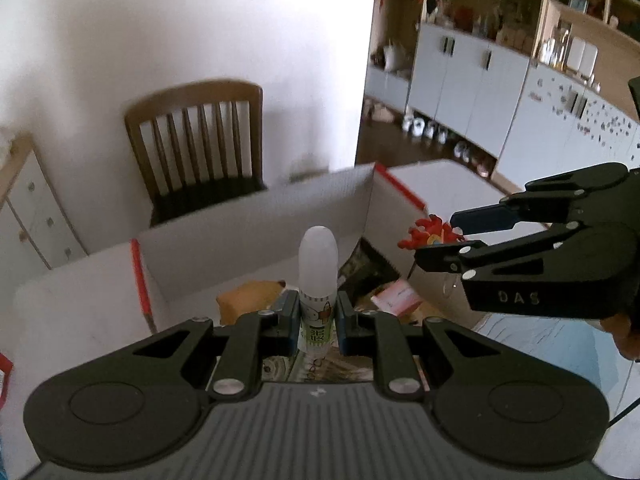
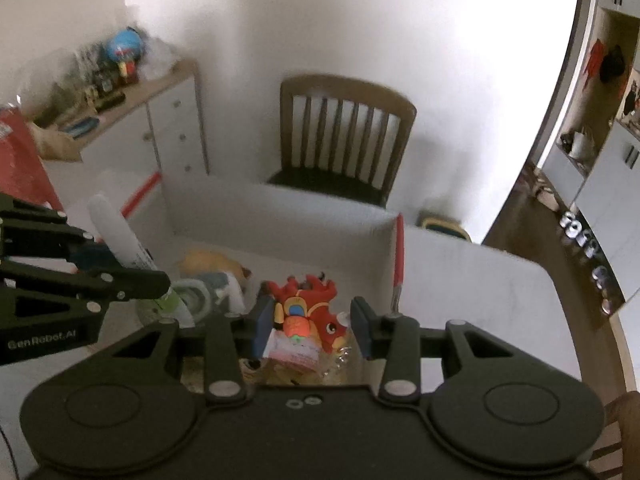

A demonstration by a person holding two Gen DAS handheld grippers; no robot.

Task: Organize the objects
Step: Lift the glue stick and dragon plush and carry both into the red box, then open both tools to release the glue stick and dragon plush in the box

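Observation:
My left gripper (image 1: 318, 316) is shut on a white tube with a rounded cap and a green label (image 1: 317, 280), held upright above an open white cardboard box (image 1: 248, 220). The tube also shows in the right wrist view (image 2: 120, 236), tilted in the left gripper (image 2: 120, 276). My right gripper (image 2: 312, 324) is open, its pads either side of a red dragon toy (image 2: 312, 300) at the box's right part. In the left wrist view the right gripper (image 1: 436, 236) has the toy (image 1: 428, 234) between its fingertips; I cannot tell whether the toy hangs or rests.
The box holds a yellow-brown soft item (image 1: 248, 296), a pink packet (image 1: 396, 298), a dark printed packet (image 1: 364, 268) and a tape roll (image 2: 192, 296). A wooden chair (image 2: 344, 140) stands behind the table. A white cabinet (image 2: 160, 132) with clutter stands at the left.

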